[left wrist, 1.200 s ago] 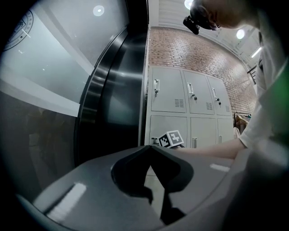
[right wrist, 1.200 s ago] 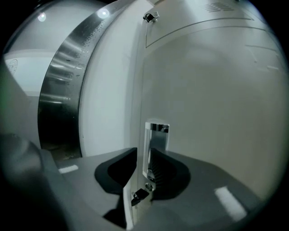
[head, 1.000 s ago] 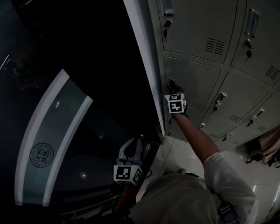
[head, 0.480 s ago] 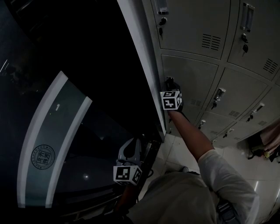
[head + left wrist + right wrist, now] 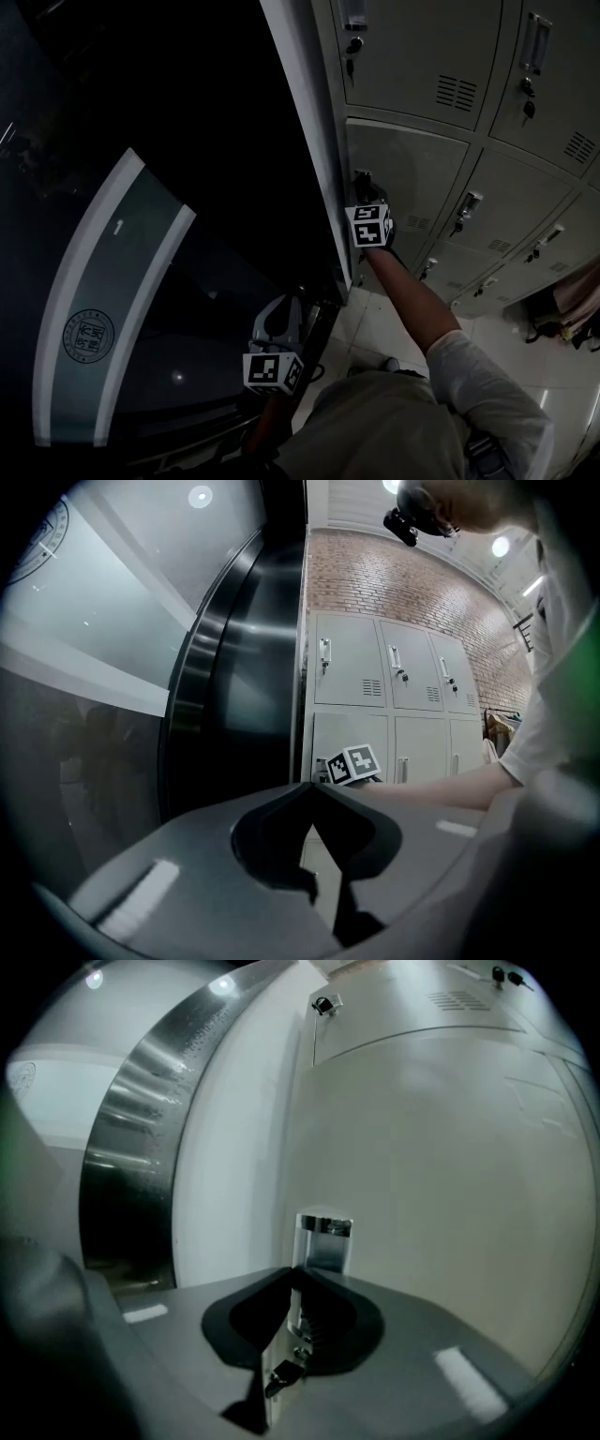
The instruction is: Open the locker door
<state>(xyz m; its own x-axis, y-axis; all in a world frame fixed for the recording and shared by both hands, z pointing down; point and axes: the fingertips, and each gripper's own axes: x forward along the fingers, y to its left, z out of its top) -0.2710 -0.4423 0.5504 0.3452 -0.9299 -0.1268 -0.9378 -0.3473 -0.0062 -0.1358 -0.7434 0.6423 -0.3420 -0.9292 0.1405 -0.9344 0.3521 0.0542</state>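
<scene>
The grey locker door [image 5: 417,164] is in the left column, second row down. Its chrome handle [image 5: 323,1239] stands upright on the door's left edge, with a small key [image 5: 281,1375] below it. My right gripper [image 5: 364,186] reaches level to that handle; its marker cube [image 5: 371,226] faces me. In the right gripper view the handle sits between the jaws [image 5: 296,1274], which have just been closing and now pinch it. My left gripper [image 5: 279,323] hangs low beside my body, shut and empty [image 5: 311,787], pointing towards the lockers.
More locker doors [image 5: 525,211] fill the wall right of and above the target. A dark curved glass panel [image 5: 103,309] with a round emblem stands on the left, close to the locker's side wall [image 5: 314,141]. Bags [image 5: 562,314] lie on the tiled floor at the right.
The right gripper stays at the handle with hardly any shift. The left gripper has not moved. The head view has swung slightly.
</scene>
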